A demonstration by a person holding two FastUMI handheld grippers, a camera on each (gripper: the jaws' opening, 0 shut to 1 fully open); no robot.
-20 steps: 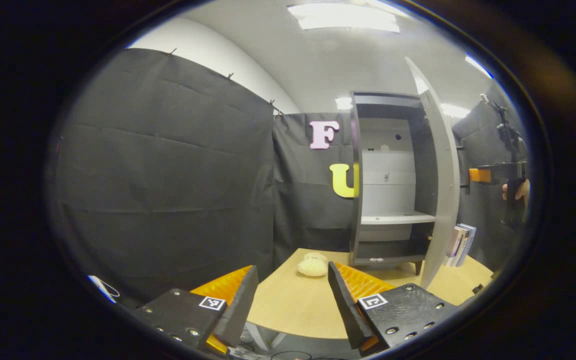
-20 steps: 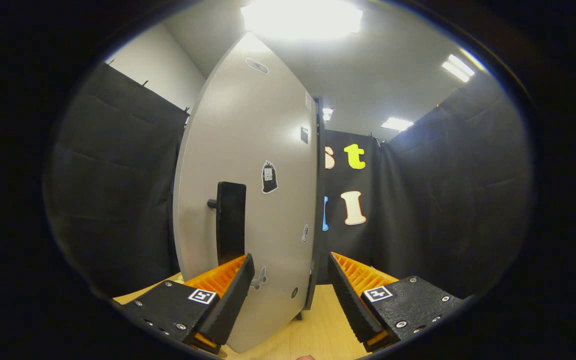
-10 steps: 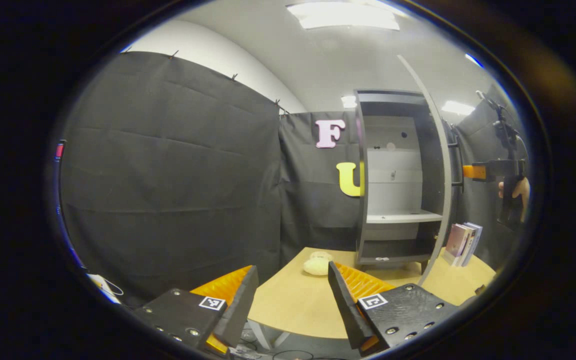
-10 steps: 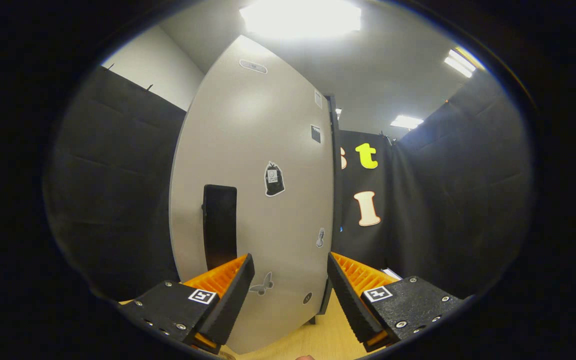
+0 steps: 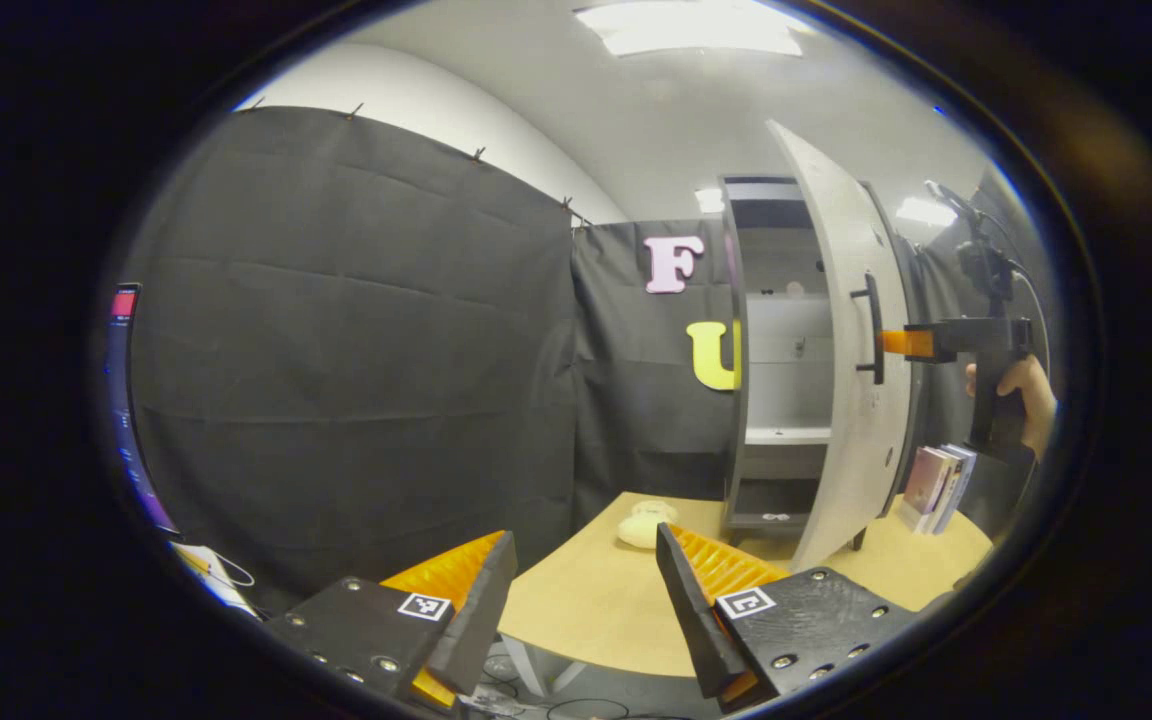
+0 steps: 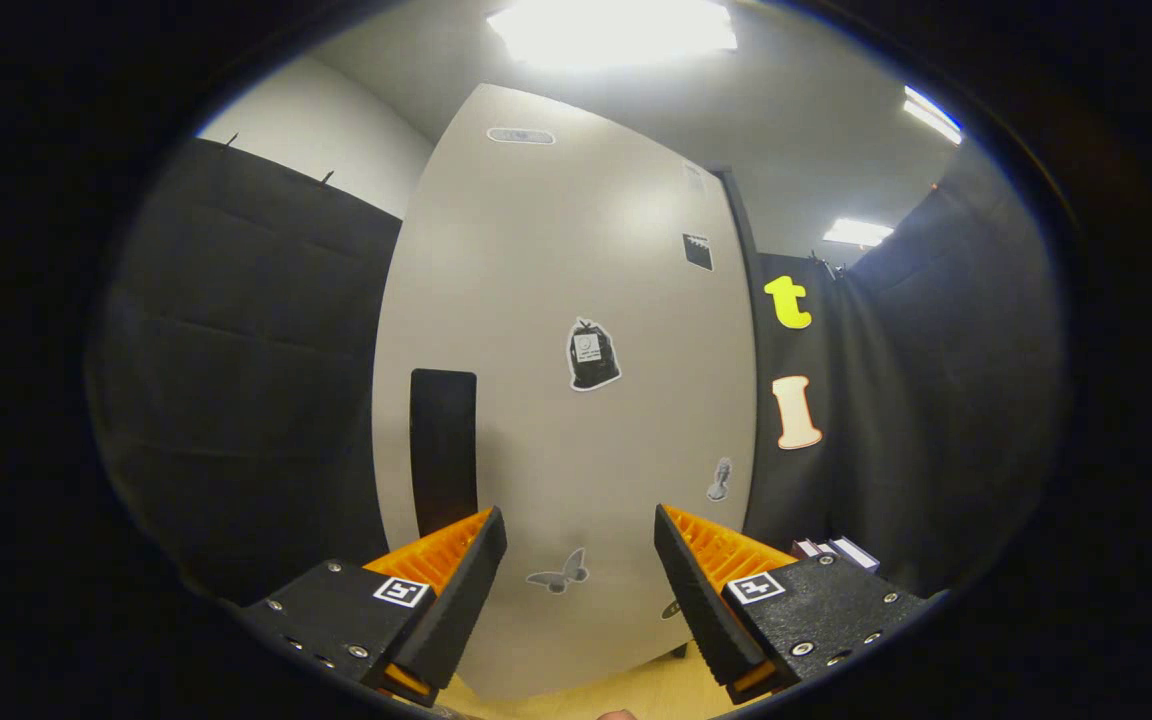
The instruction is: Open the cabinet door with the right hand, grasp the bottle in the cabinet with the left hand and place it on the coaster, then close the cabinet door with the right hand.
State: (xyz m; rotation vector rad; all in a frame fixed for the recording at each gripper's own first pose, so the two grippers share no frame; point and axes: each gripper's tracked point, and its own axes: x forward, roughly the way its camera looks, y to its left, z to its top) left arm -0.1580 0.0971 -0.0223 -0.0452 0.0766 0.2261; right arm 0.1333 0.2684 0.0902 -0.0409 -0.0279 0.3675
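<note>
Right hand-held gripper (image 6: 576, 580) spread wide, grasping nothing, faced at cabinet door (image 6: 576, 400) (stickers seen, print unreadable); handle (image 6: 442, 450) near left finger. Left hand-held gripper (image 5: 581, 600) released above surface (image 5: 586, 610).

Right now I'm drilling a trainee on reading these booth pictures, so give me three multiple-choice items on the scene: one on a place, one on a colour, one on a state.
1. Where do the books stand?
A. on the table, right of the cabinet
B. on the cabinet's shelf
C. on top of the cabinet

2. What colour is the door handle?
A. white
B. black
C. orange

3. How does the door stand?
A. fully shut
B. partly open
C. taken off

Answers:
1. A: in the left gripper view the books lean on the table beside the cabinet, past the door.
2. B: the right gripper view shows a black bar on the pale door.
3. B: in the left gripper view the shelf shows through the gap beside the angled door.
</note>
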